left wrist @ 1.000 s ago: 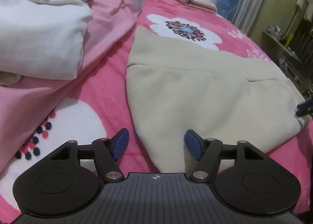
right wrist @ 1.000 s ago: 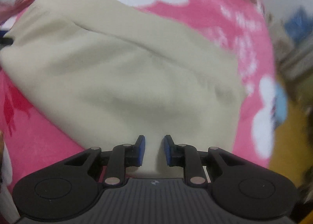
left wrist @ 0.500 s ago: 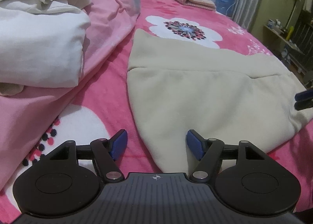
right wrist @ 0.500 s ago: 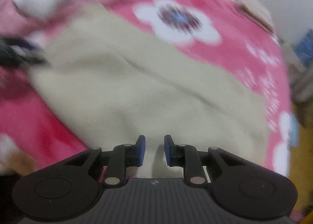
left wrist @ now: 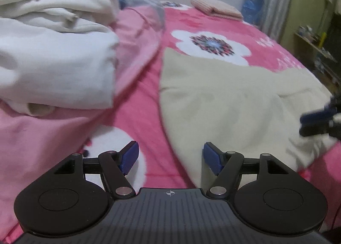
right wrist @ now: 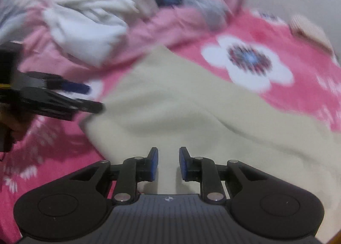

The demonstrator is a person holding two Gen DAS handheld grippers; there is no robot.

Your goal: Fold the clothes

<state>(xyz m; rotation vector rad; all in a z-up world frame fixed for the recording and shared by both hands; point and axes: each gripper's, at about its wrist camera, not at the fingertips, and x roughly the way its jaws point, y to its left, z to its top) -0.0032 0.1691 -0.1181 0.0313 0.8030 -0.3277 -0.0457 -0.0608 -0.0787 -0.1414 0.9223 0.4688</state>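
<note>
Blue-padded left gripper (left wrist: pixel 169 160) hangs wide open, empty, at the near left edge of the beige garment (left wrist: pixel 230 103). Right gripper (right wrist: pixel 168 164), narrowly parted, holds nothing above that garment's near edge, spread on the pink floral blanket (left wrist: pixel 145 116).

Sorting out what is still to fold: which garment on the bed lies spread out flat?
The beige garment, lying flat on the pink floral bedspread; the white clothes are bunched in a pile beside it.
</note>
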